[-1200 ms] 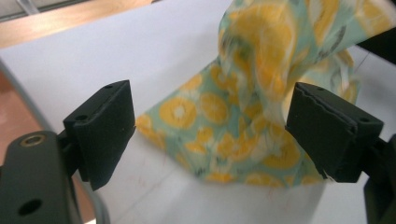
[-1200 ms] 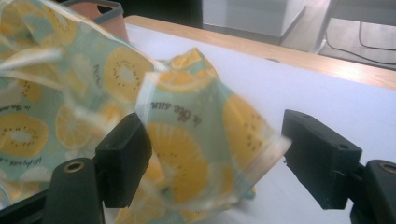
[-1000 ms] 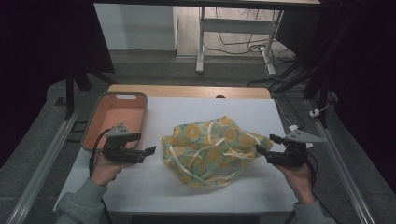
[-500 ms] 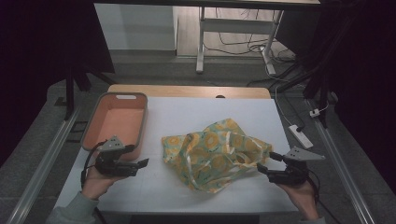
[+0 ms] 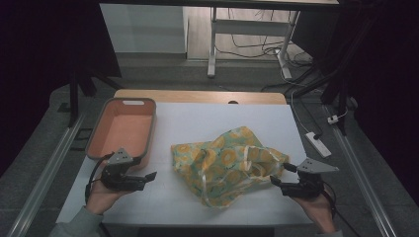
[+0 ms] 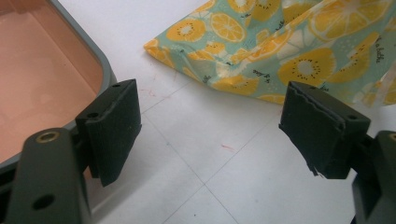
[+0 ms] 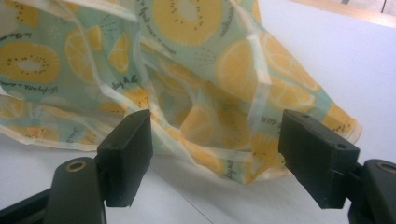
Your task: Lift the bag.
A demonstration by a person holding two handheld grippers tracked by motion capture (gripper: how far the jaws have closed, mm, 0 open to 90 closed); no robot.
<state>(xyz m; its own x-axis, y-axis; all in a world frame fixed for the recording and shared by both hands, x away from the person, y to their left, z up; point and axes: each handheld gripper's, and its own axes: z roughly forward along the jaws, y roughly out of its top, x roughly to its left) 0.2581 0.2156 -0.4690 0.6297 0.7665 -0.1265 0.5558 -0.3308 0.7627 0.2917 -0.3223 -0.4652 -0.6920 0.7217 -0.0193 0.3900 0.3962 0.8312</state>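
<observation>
high view, bag: a crumpled cloth bag [image 5: 227, 165] with an orange-slice print on pale green lies on the white table [image 5: 197, 123], right of centre; its long side runs roughly left to right, handles loose on top.
high view, tray: an empty orange tray [image 5: 123, 129] sits at the table's left, long axis pointing away from the person.
high view, left gripper: the left gripper [image 5: 143, 178] is held low just in front of the tray, pointing right toward the bag, apart from it.
high view, right gripper: the right gripper [image 5: 274, 183] points left, its tips just beside the bag's right edge.
left gripper view: jaws spread wide with nothing between them, bare table below; the tray's grey rim [image 6: 105, 70] is at left, the bag's corner [image 6: 261, 51] ahead.
left gripper view, writing: small dark print on the cloth, too small to read.
right gripper view: jaws wide apart, gripping nothing; the bag [image 7: 196, 79] lies close ahead, a fold reaching toward the gap.
right gripper view, writing: script lines beside the fruit slices, not legible.
</observation>
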